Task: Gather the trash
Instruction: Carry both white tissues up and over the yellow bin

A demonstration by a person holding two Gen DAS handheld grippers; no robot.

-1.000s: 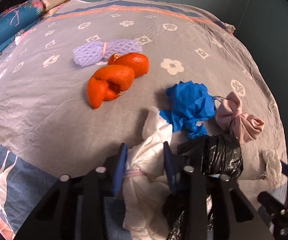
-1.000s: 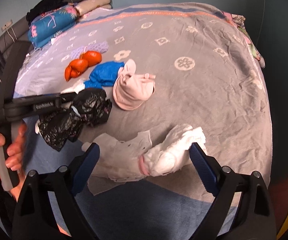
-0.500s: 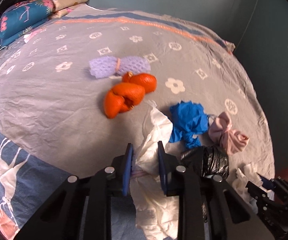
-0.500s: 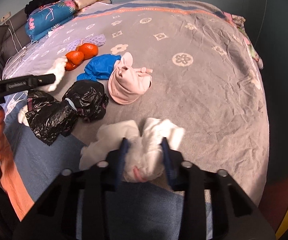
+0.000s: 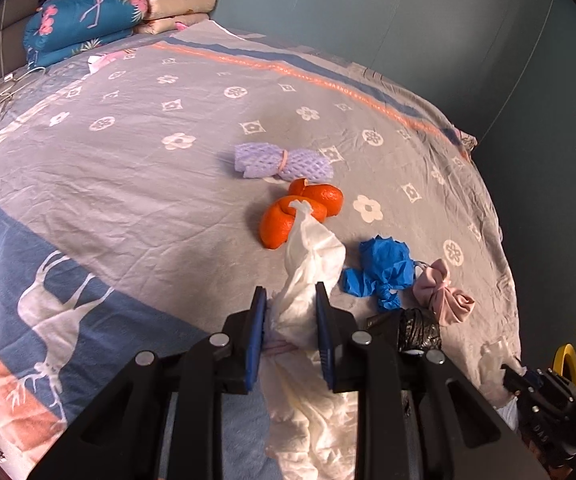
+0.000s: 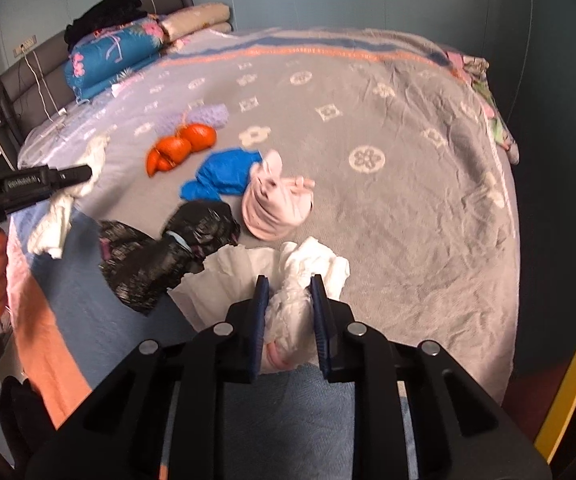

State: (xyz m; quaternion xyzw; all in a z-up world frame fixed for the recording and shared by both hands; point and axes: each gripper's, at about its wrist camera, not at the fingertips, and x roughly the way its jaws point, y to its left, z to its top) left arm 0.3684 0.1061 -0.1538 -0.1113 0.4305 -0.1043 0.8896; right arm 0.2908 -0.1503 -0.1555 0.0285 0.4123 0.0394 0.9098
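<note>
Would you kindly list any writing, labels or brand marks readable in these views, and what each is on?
Left tongs, side of the arm, right wrist view: white lettering, too blurred to read.
Right tongs, body, left wrist view: faint raised letters, too small to read.
Nothing else bears text.

Black bag (image 5: pixel 419 330) largely hidden behind the left gripper's (image 5: pixel 290 312) right finger; white tissue bundle (image 5: pixel 312 408) cut off by the lower edge. Right gripper (image 5: pixel 528 384) partly out of frame at right; yellow object (image 6: pixel 572 392) cropped, unidentifiable
</note>
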